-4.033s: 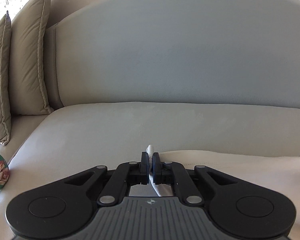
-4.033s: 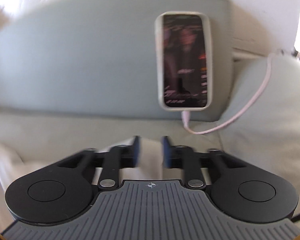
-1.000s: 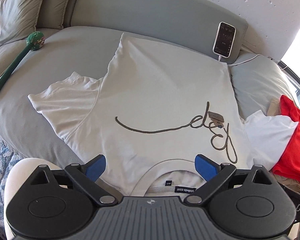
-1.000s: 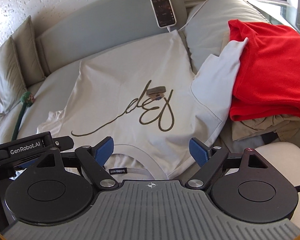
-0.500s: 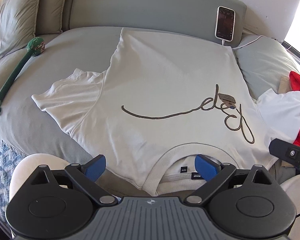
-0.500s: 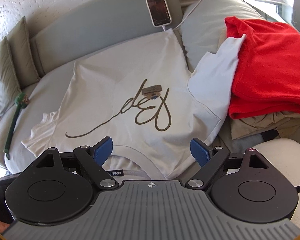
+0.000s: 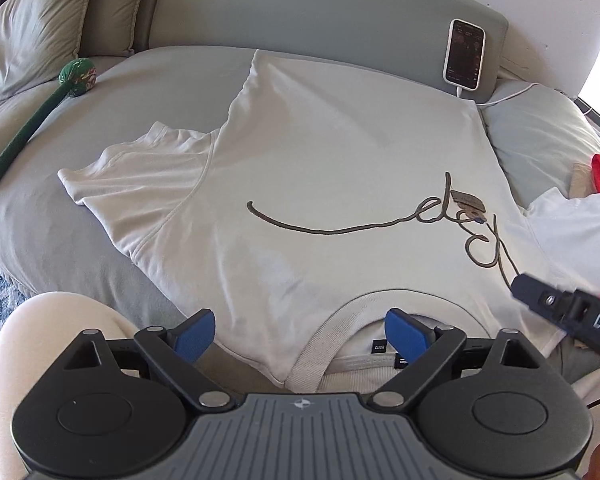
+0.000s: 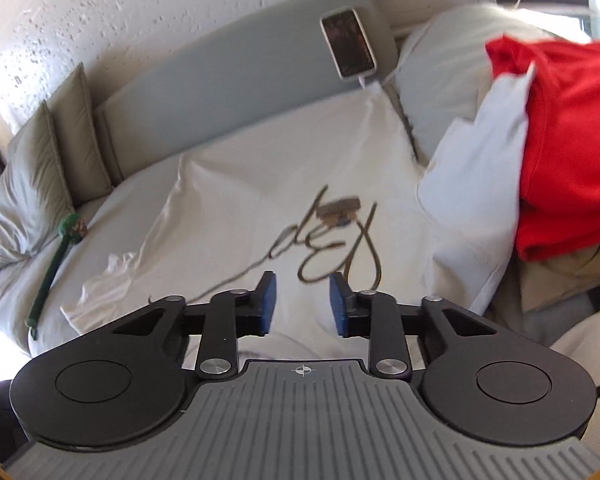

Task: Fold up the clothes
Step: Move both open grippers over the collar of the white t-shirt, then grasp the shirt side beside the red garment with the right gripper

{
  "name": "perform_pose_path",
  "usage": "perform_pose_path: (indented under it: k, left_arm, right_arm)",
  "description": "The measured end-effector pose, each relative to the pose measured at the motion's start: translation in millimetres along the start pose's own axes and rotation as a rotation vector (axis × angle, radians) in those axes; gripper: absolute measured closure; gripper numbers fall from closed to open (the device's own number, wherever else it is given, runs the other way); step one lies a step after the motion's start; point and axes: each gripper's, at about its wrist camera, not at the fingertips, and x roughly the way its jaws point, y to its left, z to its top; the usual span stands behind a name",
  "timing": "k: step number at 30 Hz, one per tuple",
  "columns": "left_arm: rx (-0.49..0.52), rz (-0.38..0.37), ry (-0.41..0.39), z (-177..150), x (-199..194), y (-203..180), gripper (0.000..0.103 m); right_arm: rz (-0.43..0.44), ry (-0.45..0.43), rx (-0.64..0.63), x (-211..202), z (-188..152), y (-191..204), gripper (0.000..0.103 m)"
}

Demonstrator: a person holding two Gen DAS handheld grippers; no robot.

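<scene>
1. White T-shirt (image 7: 332, 168) lies spread flat on the bed (image 7: 60, 232), collar toward me.
2. My right hand-held gripper (image 8: 302, 304) has narrowed since a moment ago, gripping nothing.
3. My left hand-held gripper (image 7: 300, 332) stays wide open near the collar; folding can start.

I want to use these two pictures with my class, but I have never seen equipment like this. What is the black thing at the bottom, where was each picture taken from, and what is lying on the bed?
There is no robot here. A person holds a two-fingered claw in each hand, and each claw carries a wide-angle camera that looks forward along its blue-padded fingers.

One picture comes from the left claw, the other from the right claw. Both are open and hold nothing.

On the grey bed a white T-shirt lies spread out flat, with its collar nearest the person. A red garment is piled on the right side. A phone leans against the headboard, and a green toy lies on the left side.
</scene>
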Motion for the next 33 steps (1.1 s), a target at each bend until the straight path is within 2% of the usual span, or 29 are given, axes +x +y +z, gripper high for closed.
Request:
perform_pose_path:
  k: [2,4,7,8,10,11,13,15,16,17,19,20,22,25,27,29,33]
  left_arm:
    - [0.037,0.004,-0.001,1,10,-5,0.026]
    - [0.079,0.007,-0.003,2,21,-10,0.04]
    - [0.128,0.017,0.021,3,34,-12,0.038]
    - [0.148,0.018,0.032,3,35,-11,0.038]
    - [0.183,0.033,0.101,5,31,-12,0.039]
    - [0.187,0.024,0.131,5,30,-9,0.04]
    - [0.17,0.011,0.14,4,24,-3,0.044]
    - [0.148,-0.019,0.127,4,16,1,0.044]
    - [0.139,-0.042,0.109,4,11,1,0.042]
    - [0.136,-0.061,0.094,5,7,0,0.04]
    - [0.133,-0.078,0.062,8,0,-5,0.031]
    - [0.131,-0.082,0.047,9,-3,-8,0.029]
    - [0.135,-0.093,0.024,14,-6,-15,0.023]
    - [0.139,-0.099,0.011,22,-3,-24,0.021]
    - [0.135,-0.101,0.014,26,0,-27,0.021]
    - [0.136,-0.111,0.017,28,2,-29,0.02]
    - [0.139,-0.123,0.036,30,8,-32,0.02]
  right_arm:
    - [-0.001,0.076,0.026,18,-6,-7,0.078]
    - [-0.02,0.107,0.006,30,-11,-10,0.079]
    - [-0.084,0.089,-0.039,33,-14,-14,0.086]
    - [-0.111,0.096,-0.03,32,-13,-19,0.102]
    - [-0.152,0.109,0.002,28,-10,-30,0.103]
    - [-0.186,0.116,0.007,24,-8,-35,0.099]
    - [-0.247,0.13,0.019,17,-5,-44,0.094]
    - [-0.188,0.105,0.044,0,3,-51,0.093]
    - [-0.149,0.076,0.057,-10,7,-54,0.088]
    - [-0.13,0.025,0.063,-22,15,-56,0.072]
    - [-0.116,-0.088,0.076,-46,31,-58,0.047]
    - [-0.112,-0.146,0.089,-56,40,-61,0.045]
    - [-0.101,-0.234,0.149,-69,60,-72,0.044]
    - [-0.142,-0.279,0.239,-64,84,-95,0.045]
    - [-0.163,-0.298,0.308,-57,95,-114,0.05]
    - [-0.148,-0.288,0.372,-50,102,-133,0.058]
    - [-0.12,-0.252,0.45,-35,112,-160,0.059]
